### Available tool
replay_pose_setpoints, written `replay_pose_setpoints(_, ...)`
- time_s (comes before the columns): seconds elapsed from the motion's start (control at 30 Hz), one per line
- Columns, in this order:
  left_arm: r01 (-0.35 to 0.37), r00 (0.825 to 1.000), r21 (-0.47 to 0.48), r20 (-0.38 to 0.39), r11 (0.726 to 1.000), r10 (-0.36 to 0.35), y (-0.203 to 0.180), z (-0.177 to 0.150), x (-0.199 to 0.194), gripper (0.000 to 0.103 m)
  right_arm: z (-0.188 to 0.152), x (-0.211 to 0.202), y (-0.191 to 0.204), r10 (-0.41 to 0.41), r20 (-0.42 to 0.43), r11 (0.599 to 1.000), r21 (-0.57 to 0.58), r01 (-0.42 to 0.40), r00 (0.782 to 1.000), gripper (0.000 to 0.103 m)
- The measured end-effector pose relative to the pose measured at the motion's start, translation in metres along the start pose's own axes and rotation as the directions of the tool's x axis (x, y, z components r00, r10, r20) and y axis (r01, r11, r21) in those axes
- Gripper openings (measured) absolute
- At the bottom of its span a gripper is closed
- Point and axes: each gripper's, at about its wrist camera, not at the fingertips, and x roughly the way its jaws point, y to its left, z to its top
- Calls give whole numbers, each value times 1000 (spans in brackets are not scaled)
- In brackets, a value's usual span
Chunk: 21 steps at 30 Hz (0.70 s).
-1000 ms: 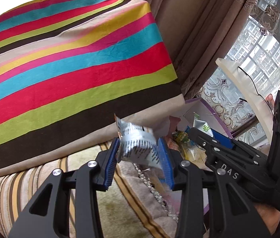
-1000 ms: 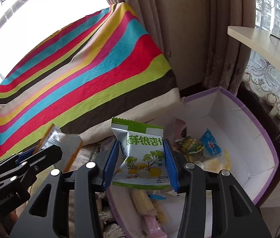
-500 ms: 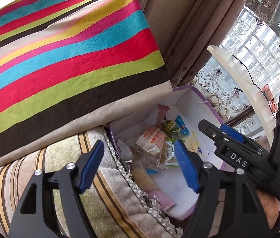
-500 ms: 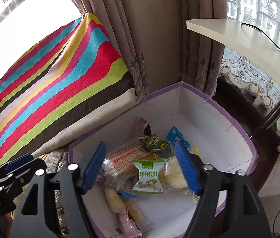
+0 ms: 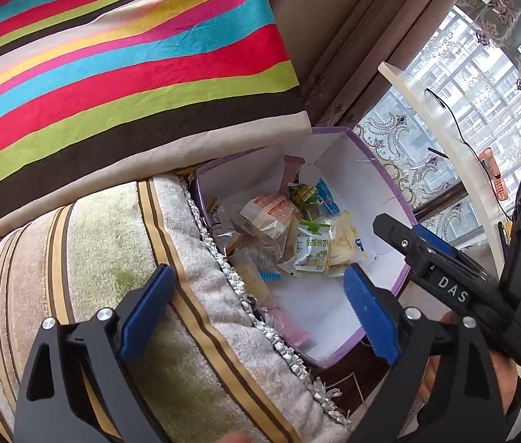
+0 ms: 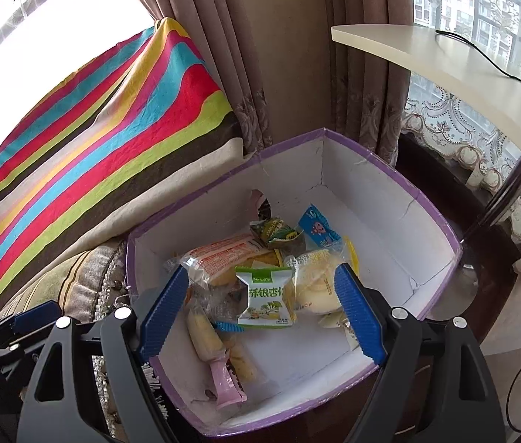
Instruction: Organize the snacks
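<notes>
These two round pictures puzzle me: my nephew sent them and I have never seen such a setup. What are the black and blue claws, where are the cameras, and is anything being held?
No robot here: a person holds a hand-operated clamp in each hand, with a wide-angle camera on each looking forward along its two fingers. One picture comes from the left gripper, the other from the right gripper. Both are open and hold nothing. Below them sits a purple-edged box beside a sofa cushion and a striped cloth. In the box lie wrapped snacks, among them a green-and-white packet, a bun and a pink-ended wrapper.
</notes>
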Motion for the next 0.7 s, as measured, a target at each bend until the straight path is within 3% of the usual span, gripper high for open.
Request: replay_pose_setpoints(0.7, -47, 999, -19, -23, 999, 47, -5, 0, 5, 100, -12, -4, -1, 2, -28, 1000, 5, -2, 1000, 79)
